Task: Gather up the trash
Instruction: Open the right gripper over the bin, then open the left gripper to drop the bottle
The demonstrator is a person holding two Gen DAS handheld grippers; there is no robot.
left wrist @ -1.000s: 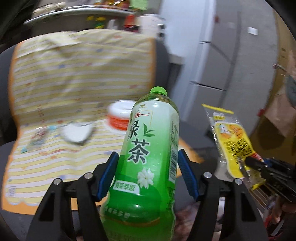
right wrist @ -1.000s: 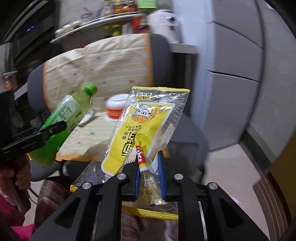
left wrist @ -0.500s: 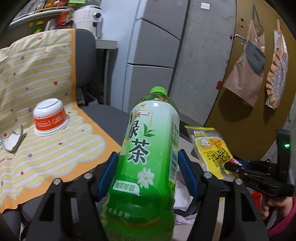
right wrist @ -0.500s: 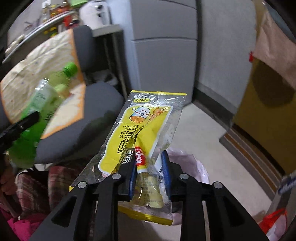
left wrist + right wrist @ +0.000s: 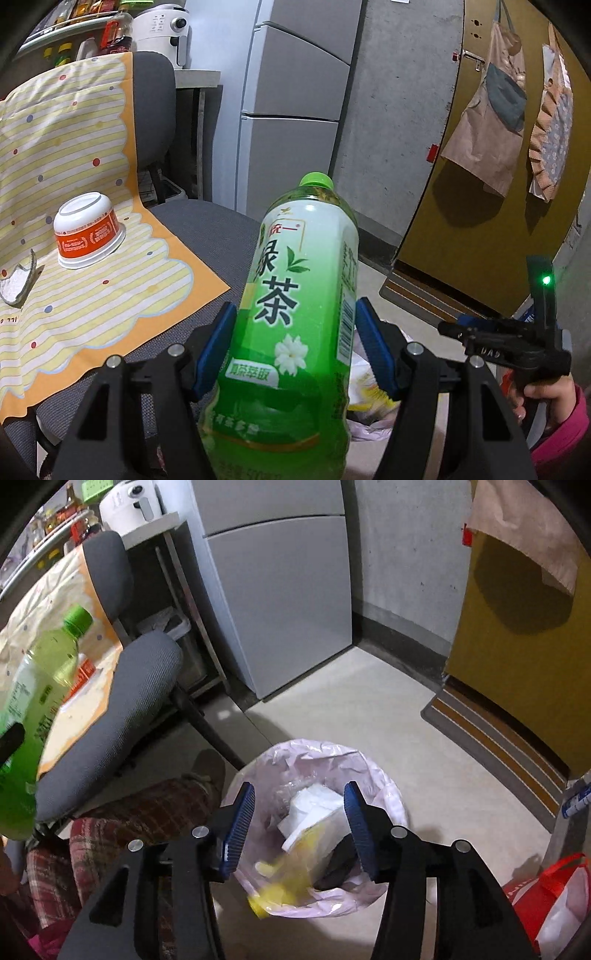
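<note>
The green tea bottle point(image 5: 295, 332) fills the middle of the left wrist view, standing nearly upright with its green cap on top, pinched at its lower body between the blue pads of the left gripper point(image 5: 295, 354), one pad on each side of the label. To the left, a grey office chair point(image 5: 207, 229) is draped with a yellow striped cloth point(image 5: 81, 280); an upturned white and orange cup point(image 5: 86, 232) sits on the cloth, and a torn white lid piece point(image 5: 16, 284) lies near the frame's left edge. Behind the bottle's right side, a blurred scrap of yellow wrapper point(image 5: 369, 391) shows low down against pale bag plastic. At the right edge, the right gripper point(image 5: 480, 332) appears side-on, held by a hand point(image 5: 543, 398) in a pink sleeve, with a green light glowing on its body. A grey fridge point(image 5: 295, 92) stands in the background.

In the right wrist view, the right gripper point(image 5: 299, 830) points down over a trash bin point(image 5: 391, 797) lined with a pale pink bag. Its fingers point(image 5: 240, 823) are spreading apart, and nothing is pressed between the pads. Below them, a blurred yellow wrapper point(image 5: 284, 882) lies in the bin's mouth beside white paper point(image 5: 314, 808) and dark waste. The tea bottle point(image 5: 40, 672) shows at the left edge, over the chair point(image 5: 110, 716). A plaid trouser leg point(image 5: 122, 823) crosses the lower left, and a red bag point(image 5: 546, 897) sits on the floor at the lower right.
</note>
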